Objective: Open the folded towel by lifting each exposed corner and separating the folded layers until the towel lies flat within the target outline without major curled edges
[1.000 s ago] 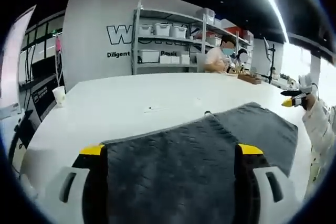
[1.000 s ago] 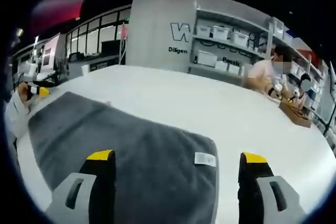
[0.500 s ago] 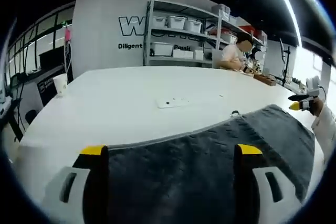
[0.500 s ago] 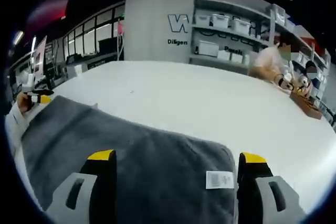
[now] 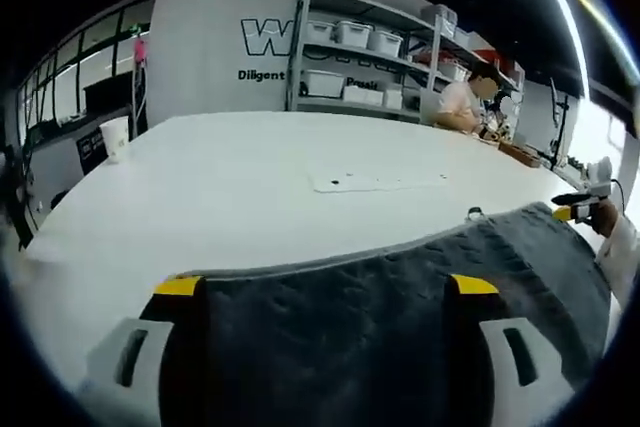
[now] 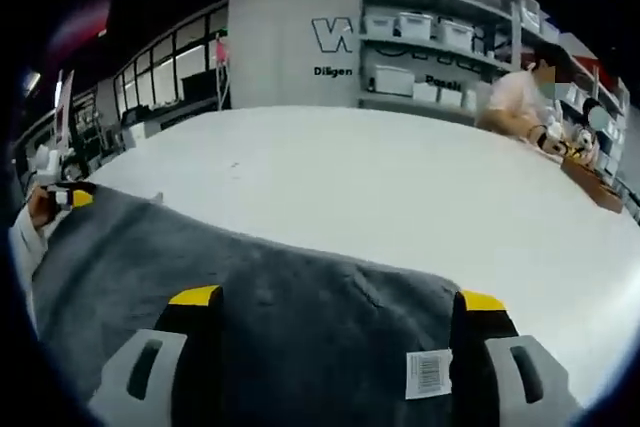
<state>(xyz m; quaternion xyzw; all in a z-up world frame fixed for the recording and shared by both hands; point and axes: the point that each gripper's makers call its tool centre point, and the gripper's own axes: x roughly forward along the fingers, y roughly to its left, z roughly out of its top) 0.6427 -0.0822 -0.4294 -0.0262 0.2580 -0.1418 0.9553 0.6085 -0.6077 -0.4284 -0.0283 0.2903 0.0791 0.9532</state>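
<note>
Step in hand, by my read: final spread/settle. The towel (image 5: 400, 307) looks opened out to a single dark grey sheet on the white tabletop (image 5: 250, 187), lying along its near edge and running between the two claws.

Left claw (image 5: 327, 292): jaws wide apart, towel spanning the gap between them. Can't tell whether it has hold of the near hem, as the cloth passes out of view below the tips. Right claw (image 6: 338, 302): same, jaws wide, towel between them, hold not visible. Each claw also shows small at the far end of the towel in the other's view.

Far edge of the towel lies fairly straight with no curl I can see. No target outline readable on the tabletop, so fit can't be checked.

Next move likely calls for: lay the near edge down flat, let go if holding, then check corners for curl and tug out any.

Counts:
- towel: 1
- claws: 2
- white label (image 6: 428, 374) on towel near right claw: 1
- hang loop (image 5: 473, 213) on far edge: 1
- cup (image 5: 115, 134) at the far left edge of the tabletop: 1
- pale flat sheet (image 5: 375, 180) mid-tabletop: 1
- person (image 6: 515, 97) seated at far side: 1
</note>
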